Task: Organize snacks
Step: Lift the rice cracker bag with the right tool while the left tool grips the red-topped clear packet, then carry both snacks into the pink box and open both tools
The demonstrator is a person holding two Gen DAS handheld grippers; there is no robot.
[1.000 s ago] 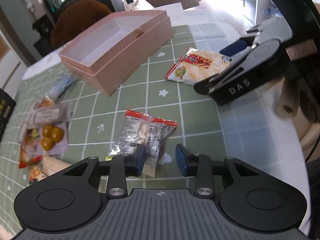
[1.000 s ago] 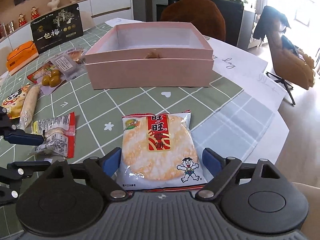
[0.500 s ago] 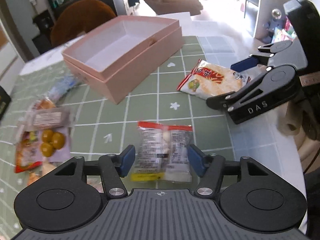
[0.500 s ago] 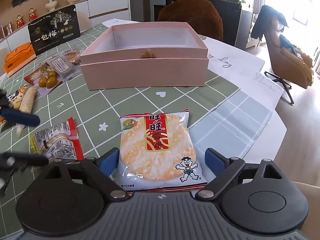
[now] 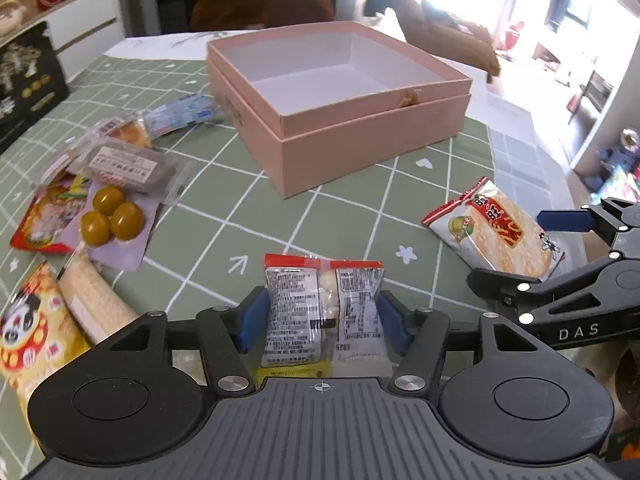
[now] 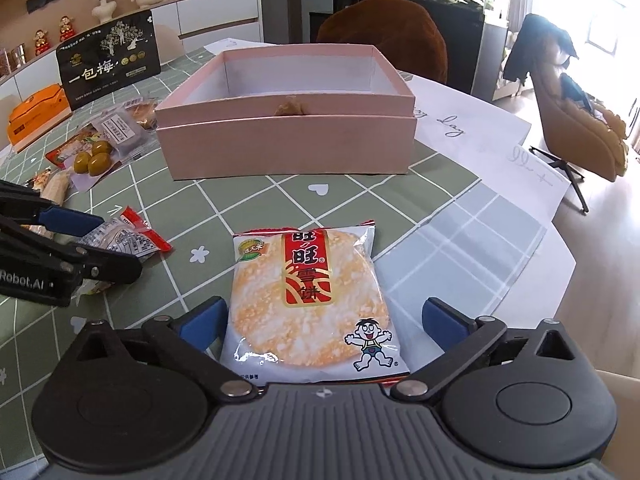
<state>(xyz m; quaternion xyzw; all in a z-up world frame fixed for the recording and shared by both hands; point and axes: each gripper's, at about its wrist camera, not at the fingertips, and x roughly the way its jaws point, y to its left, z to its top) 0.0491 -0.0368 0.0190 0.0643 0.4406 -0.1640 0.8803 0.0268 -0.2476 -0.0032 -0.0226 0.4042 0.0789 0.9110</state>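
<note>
A clear snack packet with red ends [image 5: 320,312] lies flat on the green checked tablecloth [image 5: 224,216]. It sits between the blue pads of my left gripper [image 5: 322,314]. Those jaws are closing, and the pads stand just beside the packet's edges. A rice cracker packet [image 6: 308,300] lies between the fingers of my right gripper [image 6: 324,316]. Its jaws are opening, with gaps on both sides of the packet. Behind both packets an open pink box [image 6: 288,136] stands empty. The left wrist view also shows the cracker packet [image 5: 496,236] and the right gripper [image 5: 520,250].
Several loose snacks lie to the left: green plums [image 5: 110,216], a brown bar in clear wrap [image 5: 124,164], a panda packet [image 5: 32,332]. A black gift box [image 6: 108,60] and an orange box [image 6: 34,116] stand further back. White paper [image 6: 480,136] covers the table's right edge.
My left gripper rolled and shifted so the clear packet now lies squarely between its jaws, which stand much wider. The right gripper stayed in place while its jaws widened around the cracker packet.
</note>
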